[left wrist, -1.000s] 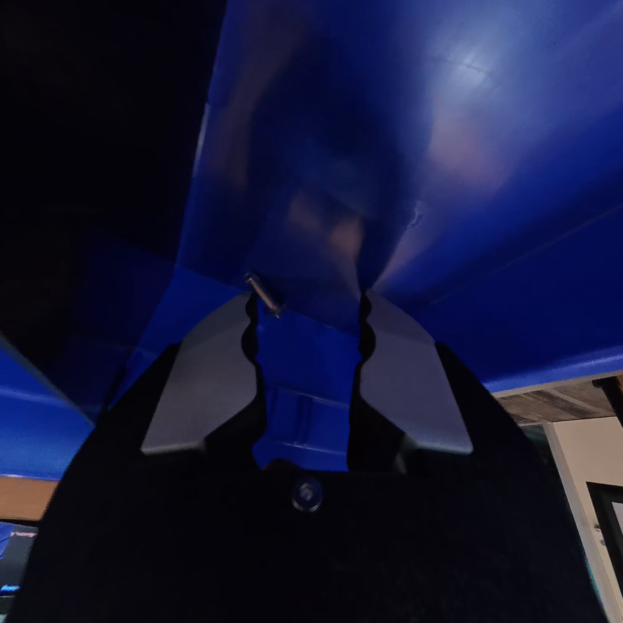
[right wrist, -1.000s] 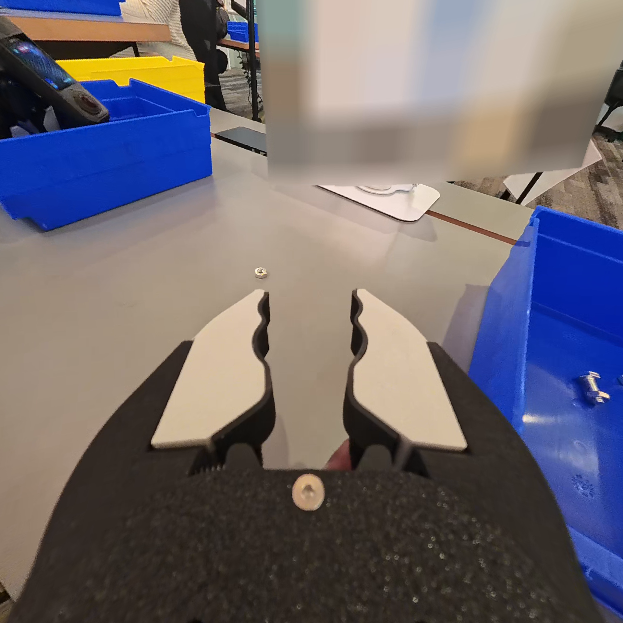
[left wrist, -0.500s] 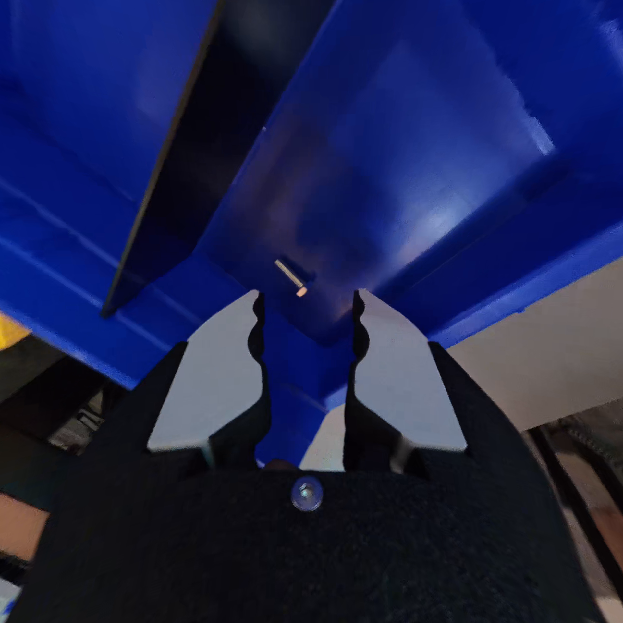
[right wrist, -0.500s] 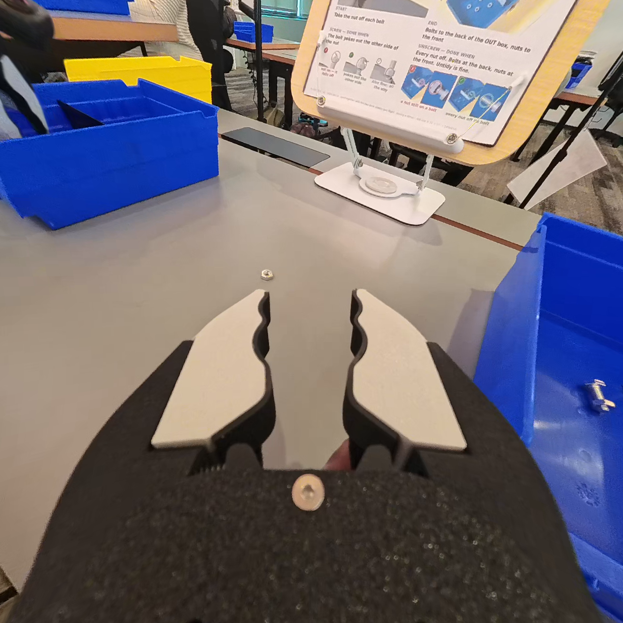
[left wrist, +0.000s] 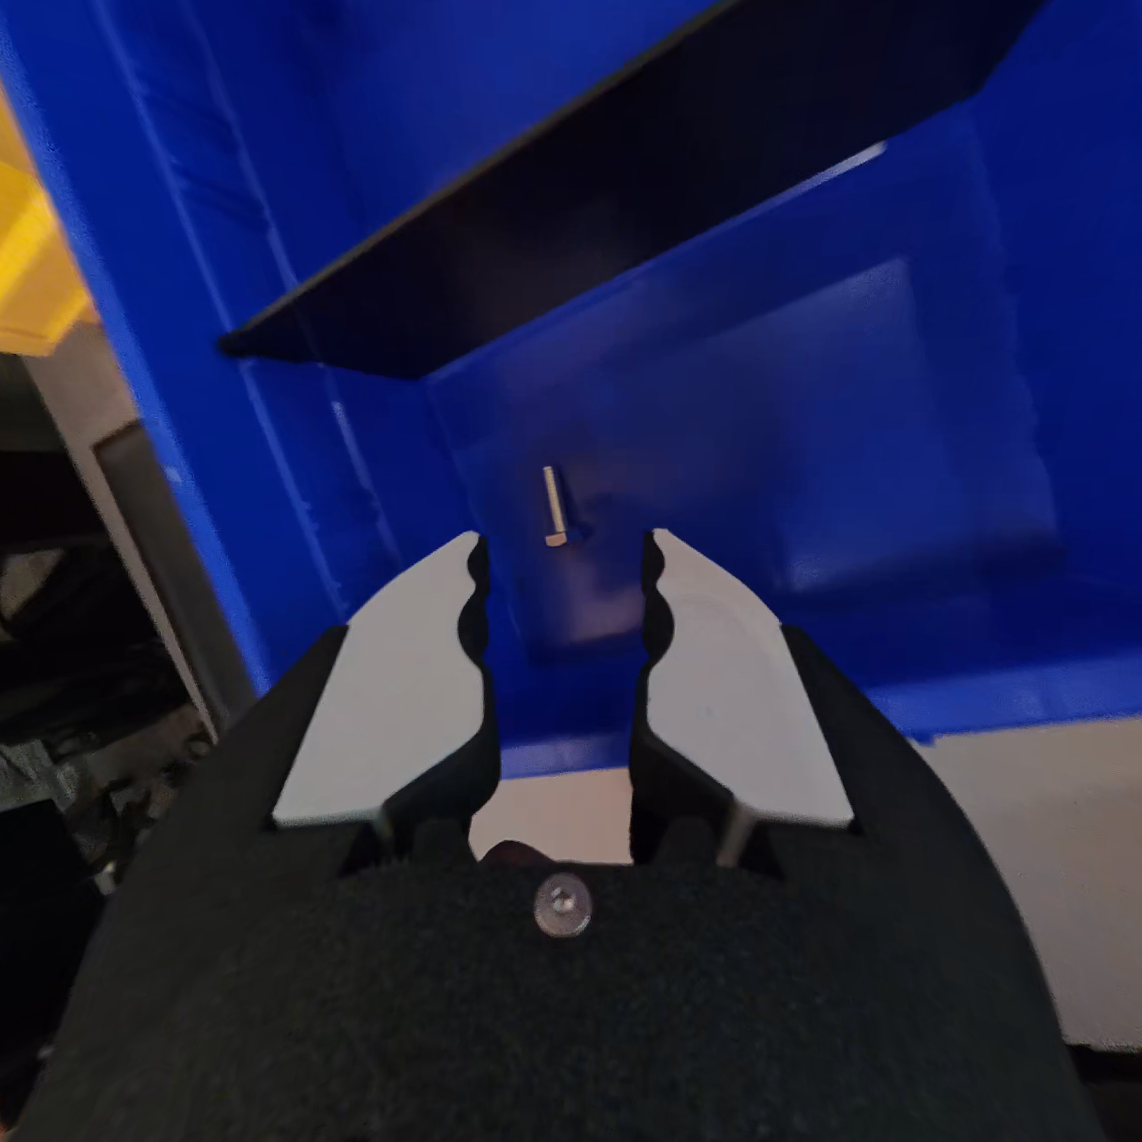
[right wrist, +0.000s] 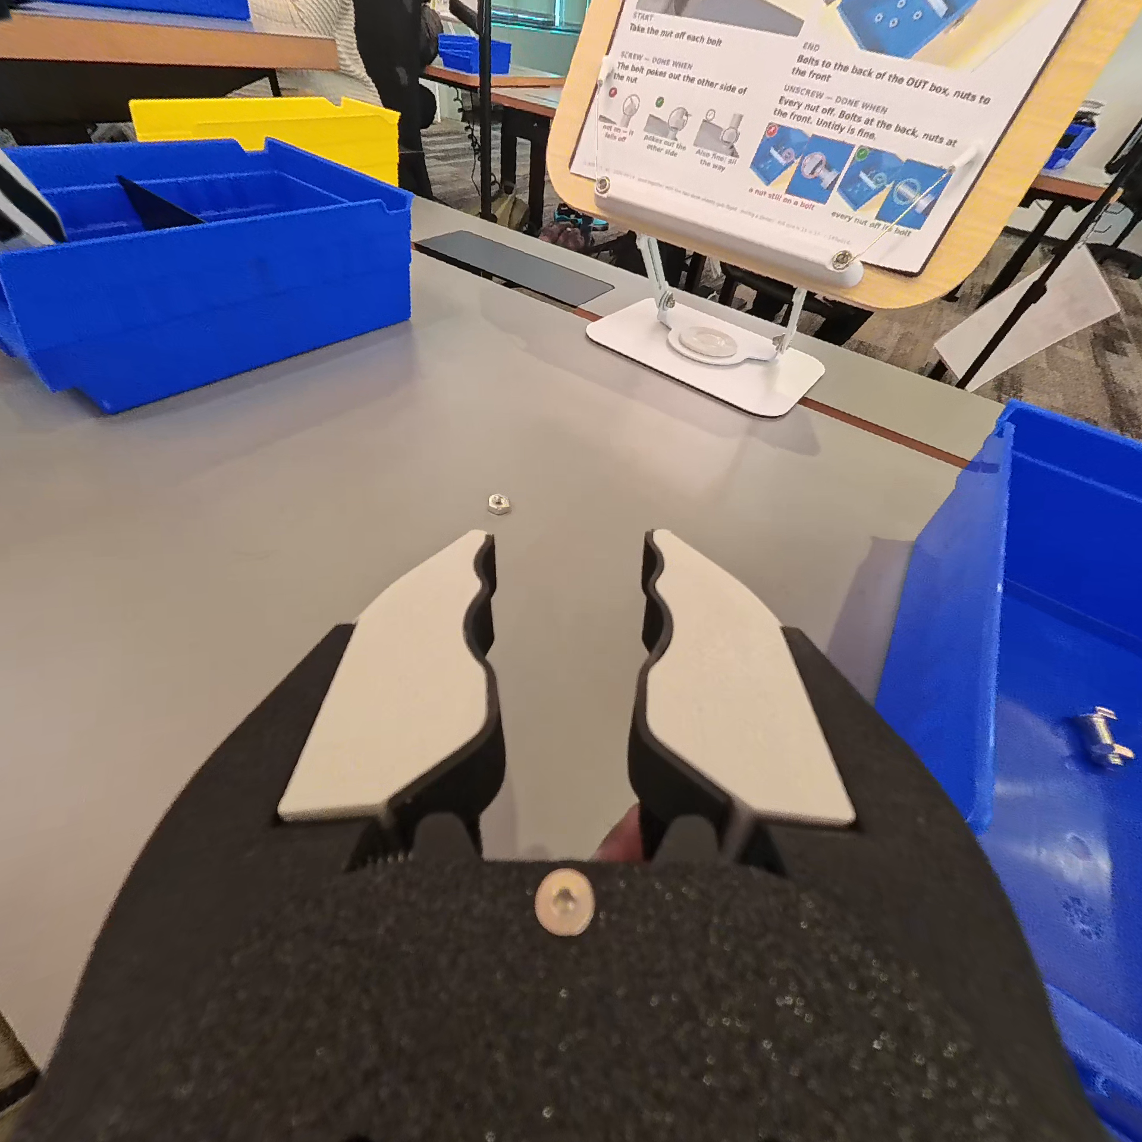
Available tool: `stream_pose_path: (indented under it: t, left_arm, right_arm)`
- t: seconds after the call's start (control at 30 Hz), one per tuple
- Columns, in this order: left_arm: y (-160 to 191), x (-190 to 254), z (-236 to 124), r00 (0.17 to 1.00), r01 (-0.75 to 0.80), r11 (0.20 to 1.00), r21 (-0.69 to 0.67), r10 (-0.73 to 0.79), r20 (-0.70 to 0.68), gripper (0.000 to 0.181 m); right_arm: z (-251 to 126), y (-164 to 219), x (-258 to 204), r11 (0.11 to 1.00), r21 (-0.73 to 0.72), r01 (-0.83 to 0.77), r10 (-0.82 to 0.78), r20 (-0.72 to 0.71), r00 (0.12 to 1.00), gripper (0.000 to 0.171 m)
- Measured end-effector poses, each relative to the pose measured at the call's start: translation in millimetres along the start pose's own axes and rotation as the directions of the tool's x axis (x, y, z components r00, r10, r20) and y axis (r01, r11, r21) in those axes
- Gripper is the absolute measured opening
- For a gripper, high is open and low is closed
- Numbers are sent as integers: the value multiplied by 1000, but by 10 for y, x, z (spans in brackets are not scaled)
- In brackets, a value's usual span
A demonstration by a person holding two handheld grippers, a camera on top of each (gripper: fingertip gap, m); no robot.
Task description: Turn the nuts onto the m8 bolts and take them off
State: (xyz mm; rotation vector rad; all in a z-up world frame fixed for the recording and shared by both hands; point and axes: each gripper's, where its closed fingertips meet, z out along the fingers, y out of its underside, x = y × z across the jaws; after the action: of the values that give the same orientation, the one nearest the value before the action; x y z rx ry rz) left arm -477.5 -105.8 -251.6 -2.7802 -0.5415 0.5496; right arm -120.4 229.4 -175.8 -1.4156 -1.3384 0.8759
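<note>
left gripper (left wrist: 563,541) fingers spread over bare bolt (left wrist: 554,507) in blue bin (left wrist: 803,432) | right gripper (right wrist: 568,537) fingers spread, empty, near nut (right wrist: 498,503) on worktop (right wrist: 247,525) | advice: straddle the nut squarely, pinch its flats

The grey table (right wrist: 247,525) has a smooth, faintly glossy top with a dark rectangular panel (right wrist: 513,266) set flush near its far edge, which carries a reddish-brown trim. Beyond it the floor is patterned grey-brown carpet (right wrist: 1100,346). Farther back stand wood-topped tables (right wrist: 167,46) on dark legs, with a black pole (right wrist: 485,105) rising between them. A yellow bin (right wrist: 266,126) sits behind, under even indoor light.
</note>
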Motion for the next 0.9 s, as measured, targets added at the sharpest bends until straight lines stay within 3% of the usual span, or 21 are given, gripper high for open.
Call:
stream_pose_path:
  t: [0.17,0.27,0.33,0.53,0.63,0.7,0.8,0.9]
  left_arm:
    - [73,-39,307,986,120,983,-136,-134,-98,38]
    - [164,56,354,979,115,971,-210,-147,-144,35]
    - [172,133,342,970,114,967,-228,-158,-185,17]
    - [148,169,344,972,87,974,-209,-129,-195,14]
    - [46,126,302,982,87,989,-122,-106,-157,15]
    - [-125,115,148,989,60,998,4,-59,-137,14]
    - [-381,125,-283,996,54,977,208,-37,-83,14]
    - [-638,380,-875,996,34,880,475,12,-93,14]
  right_arm:
    - [-51,-36,31,1000,10,5,-5,-10,1000,45]
    - [-77,-56,80,1000,18,4,-3,-22,1000,45]
    - [-90,-62,101,1000,21,-3,4,-23,1000,45]
    - [-73,-33,92,1000,16,-7,7,-17,1000,45]
    - [-80,-70,66,1000,21,3,-3,-16,1000,44]
    - [-76,-90,56,1000,25,7,-7,-14,1000,44]
    - [-65,-119,57,1000,24,18,-18,-17,1000,44]
    - [-65,-179,54,999,33,23,-23,-15,1000,44]
